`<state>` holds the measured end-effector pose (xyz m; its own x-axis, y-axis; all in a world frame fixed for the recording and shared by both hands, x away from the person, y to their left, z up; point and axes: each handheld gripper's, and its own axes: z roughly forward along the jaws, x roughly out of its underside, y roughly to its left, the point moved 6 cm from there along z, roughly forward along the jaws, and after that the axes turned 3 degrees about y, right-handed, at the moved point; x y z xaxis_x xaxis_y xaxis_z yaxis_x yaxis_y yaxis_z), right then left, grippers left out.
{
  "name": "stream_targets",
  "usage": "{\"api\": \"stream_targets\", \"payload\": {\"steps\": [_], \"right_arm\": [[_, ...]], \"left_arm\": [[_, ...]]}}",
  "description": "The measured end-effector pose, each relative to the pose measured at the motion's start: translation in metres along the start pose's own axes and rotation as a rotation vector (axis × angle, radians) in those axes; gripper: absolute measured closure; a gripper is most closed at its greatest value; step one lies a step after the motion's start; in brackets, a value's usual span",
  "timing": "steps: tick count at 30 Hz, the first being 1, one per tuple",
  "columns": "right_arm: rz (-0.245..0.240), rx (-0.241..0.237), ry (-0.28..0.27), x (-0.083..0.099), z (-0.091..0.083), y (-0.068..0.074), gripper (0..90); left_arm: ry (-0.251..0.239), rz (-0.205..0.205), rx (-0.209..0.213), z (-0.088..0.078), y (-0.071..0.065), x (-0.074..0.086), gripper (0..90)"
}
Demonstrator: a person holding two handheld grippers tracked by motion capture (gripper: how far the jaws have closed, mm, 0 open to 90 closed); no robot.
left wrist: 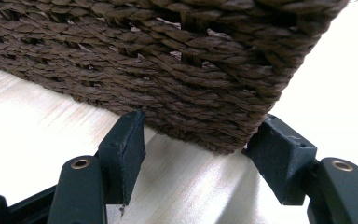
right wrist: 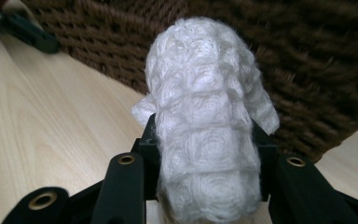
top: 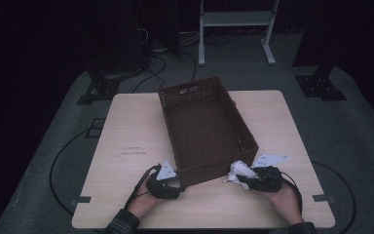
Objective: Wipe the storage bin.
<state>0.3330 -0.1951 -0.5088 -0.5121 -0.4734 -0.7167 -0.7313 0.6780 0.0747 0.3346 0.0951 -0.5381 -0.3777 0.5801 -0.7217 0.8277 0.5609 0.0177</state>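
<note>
**Two hand-held grippers at the near end of a wicker basket**

Right gripper (top: 247, 179) is clamped on a bunched white cloth (top: 241, 172), with the pads pressing on both sides (in the right gripper view the cloth bulges up above the jaws). Left gripper (top: 181, 187) has its jaws partly open around the basket's near left corner, a black pad just beside each face; whether they touch the weave I cannot tell.

Both forearms come in from the table's near edge. The left hand (top: 143, 200) lies low on the tabletop, and the right hand (top: 285, 197) holds its gripper pointing at the basket's near right corner.

A dark brown woven basket (top: 202, 127) stands at an angle on a pale wooden table (top: 126, 146). The table stands on grey carpet (top: 360, 146) in a dim room, cables trailing behind.
</note>
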Motion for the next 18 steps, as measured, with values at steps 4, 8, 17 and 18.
{"api": "stream_targets", "payload": {"steps": [4,8,17,18], "right_arm": [[0.001,-0.011,0.033,0.005,0.009,0.001,59.8],[-0.005,-0.009,0.036,0.005,0.012,0.003,59.8],[-0.056,0.0,0.047,0.002,0.016,0.013,59.9],[-0.053,-0.001,0.046,0.002,0.016,0.012,59.9]], "left_arm": [[0.0,0.0,0.0,0.0,0.0,0.0,36.3],[0.0,0.0,0.0,0.0,0.0,0.0,36.3],[0.0,0.0,-0.001,0.0,0.0,0.0,36.3],[0.0,0.0,-0.001,0.0,0.0,0.0,36.3]]}}
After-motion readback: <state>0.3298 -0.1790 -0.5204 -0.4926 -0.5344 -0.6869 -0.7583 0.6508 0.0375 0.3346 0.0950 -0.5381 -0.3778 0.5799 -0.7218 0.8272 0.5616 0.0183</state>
